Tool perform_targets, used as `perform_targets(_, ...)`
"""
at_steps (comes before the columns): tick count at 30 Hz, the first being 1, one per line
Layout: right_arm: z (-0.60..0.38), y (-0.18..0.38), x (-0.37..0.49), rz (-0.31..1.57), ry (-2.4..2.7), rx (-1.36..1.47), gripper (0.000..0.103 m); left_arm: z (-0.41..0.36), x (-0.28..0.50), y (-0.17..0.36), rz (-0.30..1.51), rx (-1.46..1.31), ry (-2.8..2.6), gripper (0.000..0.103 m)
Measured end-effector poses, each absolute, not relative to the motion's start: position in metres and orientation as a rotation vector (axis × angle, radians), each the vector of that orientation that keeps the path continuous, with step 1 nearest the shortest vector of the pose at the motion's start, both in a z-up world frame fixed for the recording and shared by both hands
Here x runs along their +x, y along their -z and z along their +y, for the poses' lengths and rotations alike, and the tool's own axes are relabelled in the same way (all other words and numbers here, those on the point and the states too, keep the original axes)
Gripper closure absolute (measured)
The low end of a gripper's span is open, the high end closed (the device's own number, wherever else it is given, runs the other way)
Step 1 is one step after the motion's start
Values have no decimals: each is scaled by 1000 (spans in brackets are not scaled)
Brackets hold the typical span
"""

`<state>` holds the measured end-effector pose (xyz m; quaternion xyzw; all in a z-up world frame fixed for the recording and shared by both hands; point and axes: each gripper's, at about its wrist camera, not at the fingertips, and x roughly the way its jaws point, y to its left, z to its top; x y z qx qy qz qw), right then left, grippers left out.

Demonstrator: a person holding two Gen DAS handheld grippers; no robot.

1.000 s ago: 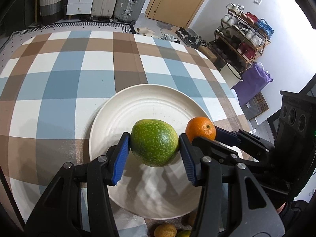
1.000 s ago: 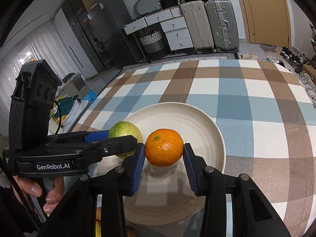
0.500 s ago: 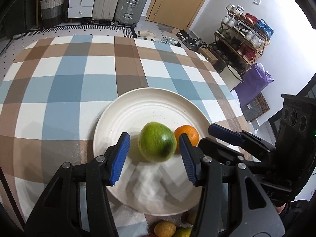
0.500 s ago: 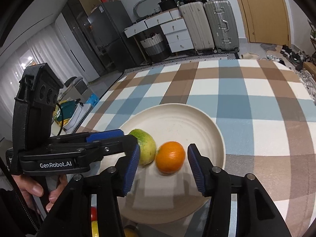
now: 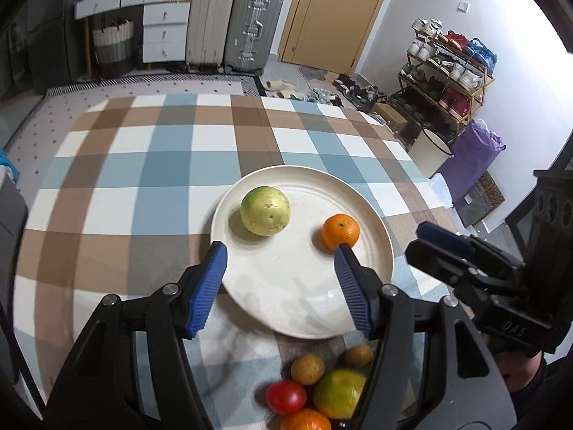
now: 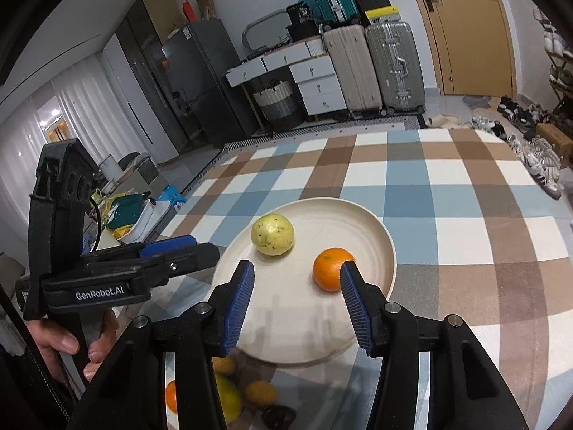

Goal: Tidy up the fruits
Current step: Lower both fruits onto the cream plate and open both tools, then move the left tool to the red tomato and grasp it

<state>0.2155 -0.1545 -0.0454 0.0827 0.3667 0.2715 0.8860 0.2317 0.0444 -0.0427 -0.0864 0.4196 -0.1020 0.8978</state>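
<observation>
Checked cloth (image 5: 118, 193) bore plate (image 5: 361, 204) with guava (image 5: 265, 210) and orange (image 5: 340, 230) apart, probably to stop rolling; left gripper (image 5: 279, 281) and right gripper (image 6: 295, 295) gaped empty.

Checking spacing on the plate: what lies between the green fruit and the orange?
Only bare plate separates the green fruit and the orange; both wrist views show it.

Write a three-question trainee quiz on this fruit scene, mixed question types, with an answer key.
1. True or false: the left gripper is shut on the green fruit.
2. How many fruits lie on the plate? A) one B) two C) four
3. Fill in: the orange rests on the plate, and the right gripper is ____.

Key: 1 false; 2 B; 3 open
</observation>
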Motion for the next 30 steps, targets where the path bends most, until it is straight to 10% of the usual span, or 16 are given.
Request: perform_targets(30, -155, 2, 81, 543, -510, 84, 12, 41, 75, 3, 746, -148, 124, 3)
